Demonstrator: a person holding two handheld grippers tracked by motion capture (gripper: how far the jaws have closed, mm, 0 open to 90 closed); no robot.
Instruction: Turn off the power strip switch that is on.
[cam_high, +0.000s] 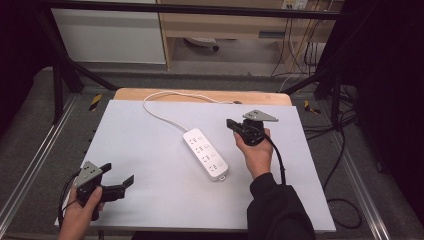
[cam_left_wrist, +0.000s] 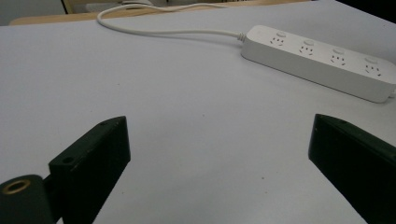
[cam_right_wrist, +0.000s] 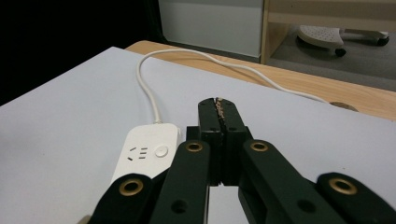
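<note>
A white power strip (cam_high: 206, 154) lies slanted in the middle of the white table, its white cord (cam_high: 165, 116) curling toward the back edge. My left gripper (cam_high: 118, 176) rests at the front left corner, open, jaws spread wide with nothing between them; the left gripper view looks past them to the power strip (cam_left_wrist: 322, 63) at upper right. My right gripper (cam_high: 232, 124) is held just right of the strip's far end, shut with nothing in it. In the right gripper view its jaws press together, the gripper (cam_right_wrist: 219, 103) beside the strip's end (cam_right_wrist: 147, 153) and cord (cam_right_wrist: 148, 91).
The white table top (cam_high: 150, 165) sits on a wooden board (cam_high: 200, 95) showing at the back. Dark metal frame legs (cam_high: 60, 85) stand at both back corners. Black cables (cam_high: 345, 150) trail on the floor to the right. A wooden cabinet (cam_high: 225, 25) stands behind.
</note>
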